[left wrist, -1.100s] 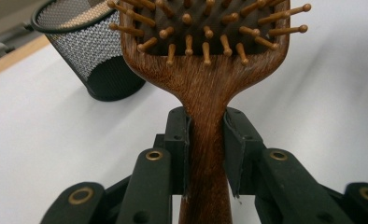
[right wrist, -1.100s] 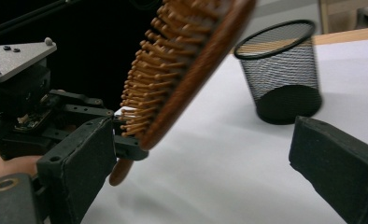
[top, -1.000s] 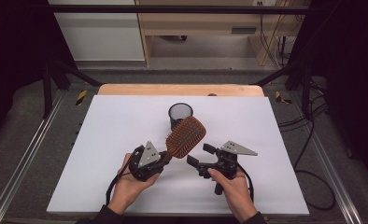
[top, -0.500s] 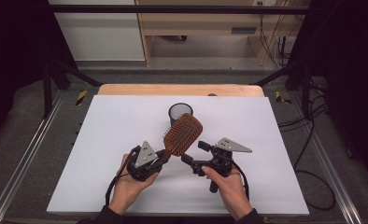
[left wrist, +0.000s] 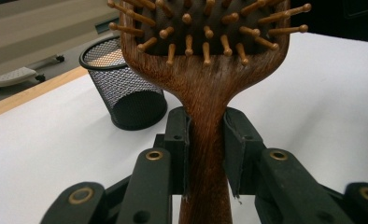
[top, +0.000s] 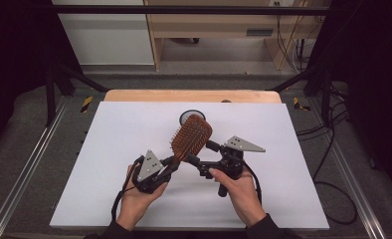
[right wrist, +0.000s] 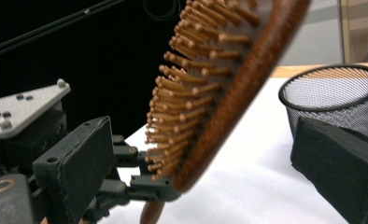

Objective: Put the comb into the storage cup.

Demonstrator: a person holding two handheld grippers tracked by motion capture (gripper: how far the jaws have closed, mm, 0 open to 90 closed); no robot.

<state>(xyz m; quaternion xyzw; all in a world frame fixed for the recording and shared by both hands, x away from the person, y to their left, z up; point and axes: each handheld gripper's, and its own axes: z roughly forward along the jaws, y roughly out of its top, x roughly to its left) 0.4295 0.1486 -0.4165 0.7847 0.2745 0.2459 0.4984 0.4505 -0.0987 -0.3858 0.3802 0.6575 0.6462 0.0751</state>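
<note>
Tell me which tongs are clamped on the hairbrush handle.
The left tongs: their pads pinch the wooden hairbrush at its neck. The right tongs stand open either side of the brush head, not pressing it.

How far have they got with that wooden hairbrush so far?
Done: the hairbrush is off the table, its handle clamped in the left tool. In hand: the right tool, jaws open, brackets its head. Left, seemingly: a handover or putting it into the mesh cup, which looks empty.
</note>
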